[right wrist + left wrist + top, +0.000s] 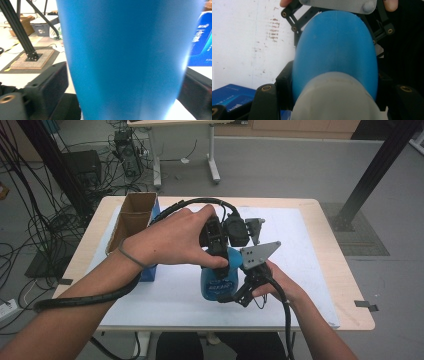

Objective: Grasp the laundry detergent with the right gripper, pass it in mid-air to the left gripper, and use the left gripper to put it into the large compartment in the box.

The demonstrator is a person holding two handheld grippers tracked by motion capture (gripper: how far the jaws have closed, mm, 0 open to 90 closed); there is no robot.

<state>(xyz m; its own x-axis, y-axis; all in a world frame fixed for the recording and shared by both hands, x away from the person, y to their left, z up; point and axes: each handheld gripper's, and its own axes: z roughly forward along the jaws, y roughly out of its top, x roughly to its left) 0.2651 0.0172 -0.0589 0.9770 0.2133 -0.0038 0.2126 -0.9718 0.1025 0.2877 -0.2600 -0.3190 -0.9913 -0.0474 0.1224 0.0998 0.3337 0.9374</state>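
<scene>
Left gripper [218,262] pinches the blue bottle [218,280] by its top on the white mat [310,265], right gripper [240,292] spread around its body, pads apart from it.

A smooth blue plastic bottle [125,60] is seen upright between the right gripper's [122,82] two black jaws, which stand either side of it; a narrow gap is seen at the left jaw, while contact at the right one cannot be told; a blue printed carton [201,42] is seen beyond, at the right edge; a black metal frame post [18,30] is planted on a brown floor mat [32,60] at the left.
</scene>
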